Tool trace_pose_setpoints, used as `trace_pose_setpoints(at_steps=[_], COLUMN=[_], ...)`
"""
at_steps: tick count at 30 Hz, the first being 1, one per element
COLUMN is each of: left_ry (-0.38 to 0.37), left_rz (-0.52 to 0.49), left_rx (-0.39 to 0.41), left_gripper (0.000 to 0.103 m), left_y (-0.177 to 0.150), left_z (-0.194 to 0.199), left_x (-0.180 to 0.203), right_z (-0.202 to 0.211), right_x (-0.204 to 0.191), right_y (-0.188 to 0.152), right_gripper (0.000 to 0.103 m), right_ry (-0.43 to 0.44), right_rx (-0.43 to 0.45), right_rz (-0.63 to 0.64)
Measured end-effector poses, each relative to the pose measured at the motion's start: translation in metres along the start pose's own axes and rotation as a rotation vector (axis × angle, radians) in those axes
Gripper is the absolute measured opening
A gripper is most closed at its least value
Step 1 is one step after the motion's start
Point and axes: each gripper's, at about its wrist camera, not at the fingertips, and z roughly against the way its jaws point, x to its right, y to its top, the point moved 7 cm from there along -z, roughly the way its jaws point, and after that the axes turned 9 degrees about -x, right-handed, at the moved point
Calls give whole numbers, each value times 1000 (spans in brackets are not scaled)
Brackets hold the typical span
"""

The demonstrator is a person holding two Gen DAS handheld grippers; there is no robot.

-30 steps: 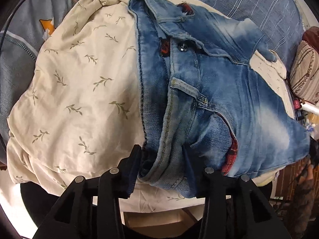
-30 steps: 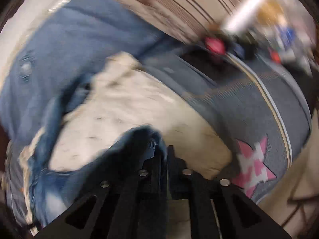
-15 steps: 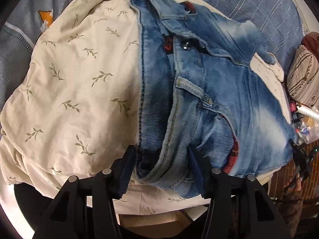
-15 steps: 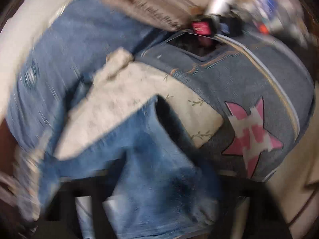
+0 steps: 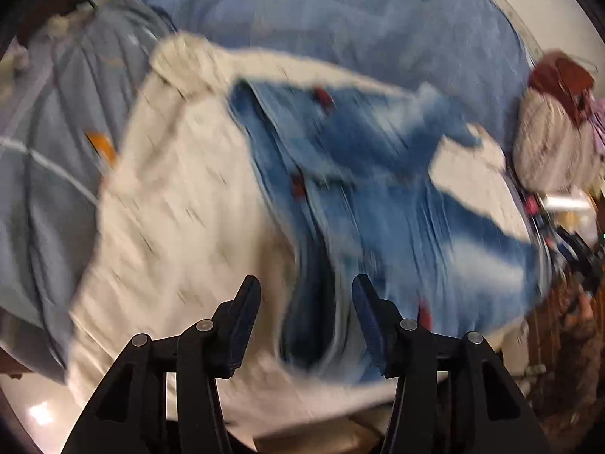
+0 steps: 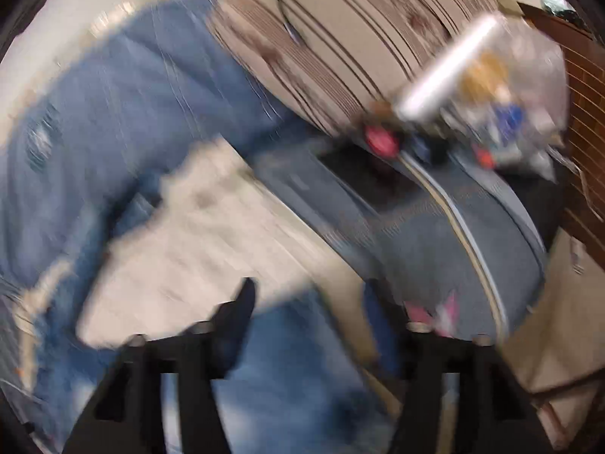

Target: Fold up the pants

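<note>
Both the left gripper [image 5: 306,316] and right gripper [image 6: 306,317] are hanging spread and empty over the jeans [image 5: 378,204], risking the loose fold slumping on the soft cream pillow [image 5: 181,204].

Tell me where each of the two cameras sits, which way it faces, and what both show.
Left wrist: on the left gripper, looking along its open fingers at the jeans on a cream leaf-print cloth.
Right wrist: on the right gripper, fingers apart, facing a striped pillow and clutter beyond; heavily blurred.
Shared: jeans, cream cloth, pillow.
</note>
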Motion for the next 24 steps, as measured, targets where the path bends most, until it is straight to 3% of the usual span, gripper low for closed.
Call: trace_pose_setpoints(at_steps=[4,7,11,15,19,21,22,23,24], left_ry=[-48,33,43,36,3,-1,-5,-1,12], left_rz=[153,171,203,231,272,281,282,283,282], left_rx=[31,-11,-85,-114,-146,-121,-112,-102,-98], left_gripper=[63,61,61,61,62,61,58,45,29], left_y=[57,87,112,134,152,162,167,170,172], left_z=[-1,-35,-83,-117,-158,-166,-168,-169,-169], left_x=[-19,-24,-14,-21,-33,-36,-36,-35,-35], right_z=[-19,-60,-129,-195,-245,-258,-263,-267,-273], right_x=[-75,-133,-197,-254,-285,-294,-298,-300,-301], right_y=[39,66,96,119,128,130,132,133,133], right_gripper=[74,80,81,81,81,71,50,17,3], right_ry=[268,455,578,614,537,531,517,505,484], right_rx=[-42,-119,-228,-305,-336,-331,-309,-305,-319], right_rz=[34,13,-66,-101,-90,-66,-44,-29,-16])
